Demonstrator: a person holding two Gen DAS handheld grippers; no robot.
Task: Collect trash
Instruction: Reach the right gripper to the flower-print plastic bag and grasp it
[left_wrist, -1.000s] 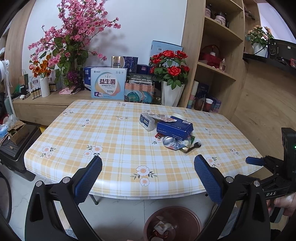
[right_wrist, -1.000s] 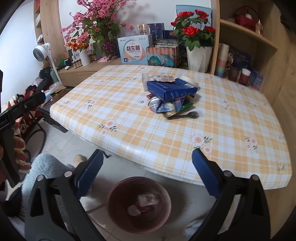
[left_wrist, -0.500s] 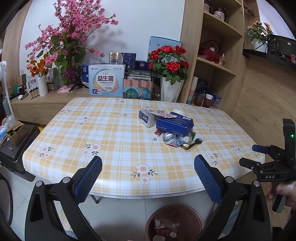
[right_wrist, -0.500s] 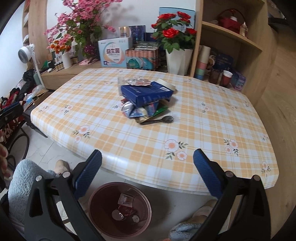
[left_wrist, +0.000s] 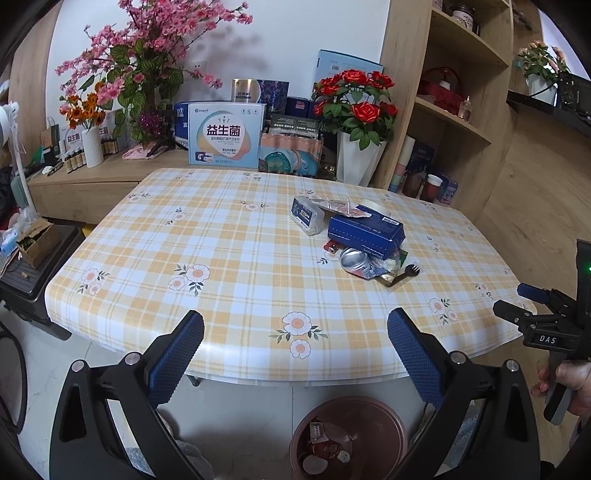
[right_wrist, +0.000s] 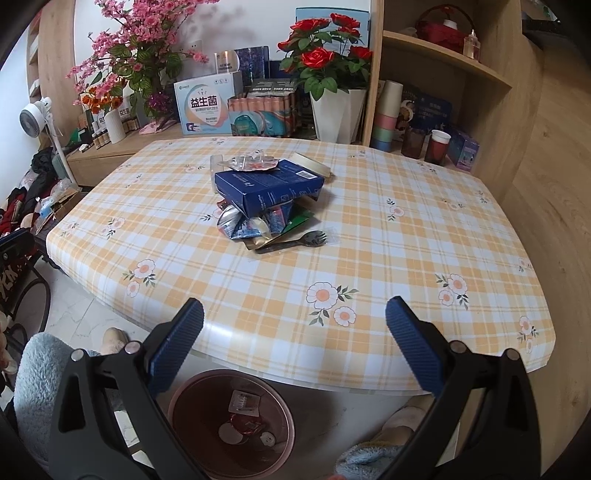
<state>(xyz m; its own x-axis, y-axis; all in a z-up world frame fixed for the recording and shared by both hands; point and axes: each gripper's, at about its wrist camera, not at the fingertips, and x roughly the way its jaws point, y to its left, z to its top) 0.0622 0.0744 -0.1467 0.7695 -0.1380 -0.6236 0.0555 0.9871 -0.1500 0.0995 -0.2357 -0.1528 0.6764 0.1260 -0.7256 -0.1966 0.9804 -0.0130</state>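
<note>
A pile of trash lies on the checked table: a blue box, a crushed can, a black plastic fork, a clear plastic case and wrappers. The pile also shows in the right wrist view, with the blue box on top and the fork in front. A brown trash bin stands on the floor below the table's near edge, also in the right wrist view. My left gripper and right gripper are both open and empty, held before the table edge above the bin.
A white vase of red roses, boxes and pink flowers stand behind the table. Wooden shelves rise at the right. A cardboard box sits on a black stand at the left. The right gripper's body shows at the far right.
Both grippers have pulled back and risen slightly. The right wrist view has swung left, so the trash pile now sits nearer its centre. Both grippers stay open.
</note>
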